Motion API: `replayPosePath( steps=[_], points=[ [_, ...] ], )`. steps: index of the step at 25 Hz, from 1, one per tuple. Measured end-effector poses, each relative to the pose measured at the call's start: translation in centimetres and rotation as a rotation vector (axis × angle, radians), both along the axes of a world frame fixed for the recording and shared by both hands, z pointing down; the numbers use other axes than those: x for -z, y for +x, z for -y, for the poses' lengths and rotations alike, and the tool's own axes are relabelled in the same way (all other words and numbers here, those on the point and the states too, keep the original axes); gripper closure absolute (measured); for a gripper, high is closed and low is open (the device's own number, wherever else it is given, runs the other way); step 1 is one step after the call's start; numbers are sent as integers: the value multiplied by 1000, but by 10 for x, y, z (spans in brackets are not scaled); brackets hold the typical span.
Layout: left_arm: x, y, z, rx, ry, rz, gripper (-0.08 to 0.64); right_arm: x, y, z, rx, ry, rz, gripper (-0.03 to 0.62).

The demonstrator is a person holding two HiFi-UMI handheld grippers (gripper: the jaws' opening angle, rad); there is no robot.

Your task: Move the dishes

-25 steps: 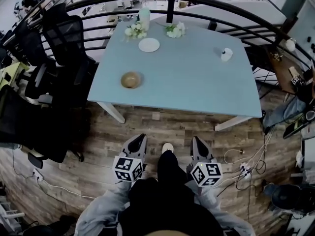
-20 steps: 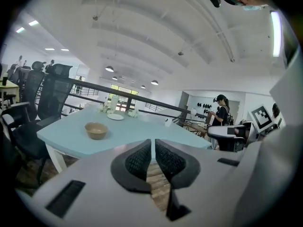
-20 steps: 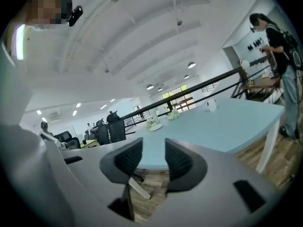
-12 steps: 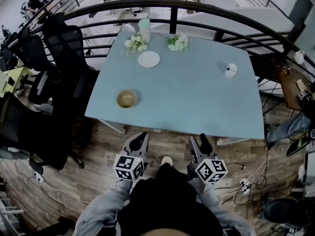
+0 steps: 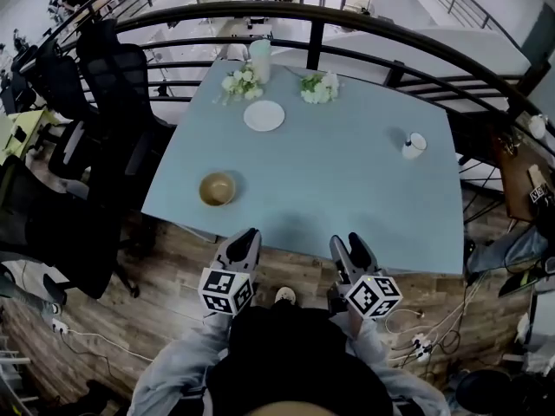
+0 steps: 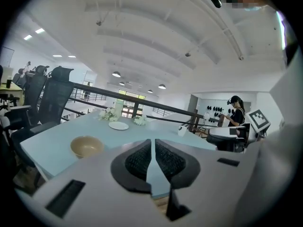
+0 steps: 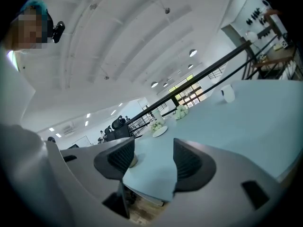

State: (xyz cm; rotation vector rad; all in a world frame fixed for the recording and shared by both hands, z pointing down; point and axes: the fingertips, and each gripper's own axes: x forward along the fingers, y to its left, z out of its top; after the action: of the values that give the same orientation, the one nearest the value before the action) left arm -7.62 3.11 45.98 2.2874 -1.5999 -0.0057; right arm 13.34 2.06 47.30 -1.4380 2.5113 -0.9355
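Note:
A tan bowl (image 5: 217, 188) sits near the front left corner of the pale blue table (image 5: 347, 198). A white plate (image 5: 264, 115) lies farther back and a small white cup (image 5: 414, 145) stands at the right. Both grippers hover over the wooden floor just short of the table's near edge. My left gripper (image 5: 245, 243) is shut with nothing in it; the bowl (image 6: 86, 146) lies ahead and to its left. My right gripper (image 5: 349, 248) is open, its jaws have just been opening, and nothing is between them. The plate (image 7: 160, 131) shows far beyond them.
Two bunches of white flowers (image 5: 240, 83) and a pale vase (image 5: 259, 59) stand at the table's far edge by a black railing (image 5: 364, 24). Black office chairs (image 5: 104, 68) crowd the left side. Cables (image 5: 416, 341) lie on the floor at right.
Both grippers have moved forward toward the table, whose near edge now lies just ahead of them. The right jaws went from shut to open.

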Motion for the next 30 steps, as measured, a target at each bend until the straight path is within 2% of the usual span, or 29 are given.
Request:
replayPosePath(
  steps=[6,9,15,24,30],
  points=[
    [-14,15,0,-14,-40,-12,522,-19,4,6,-11,-138,214,341],
    [-20,15,-5,-23,-62,-2,522,-25,6,3,-26,-185,281,341],
    [-20,10,2,-29,-61,10,522,-32,-6,9,-13,-185,275,341],
    [-20,-4,38,-28,-78,9,522,-31,-39,43,38,-236,278,342],
    [-20,-32,78,1,-103,-6,522,-31,-67,86,39,-314,358,344]
  ],
)
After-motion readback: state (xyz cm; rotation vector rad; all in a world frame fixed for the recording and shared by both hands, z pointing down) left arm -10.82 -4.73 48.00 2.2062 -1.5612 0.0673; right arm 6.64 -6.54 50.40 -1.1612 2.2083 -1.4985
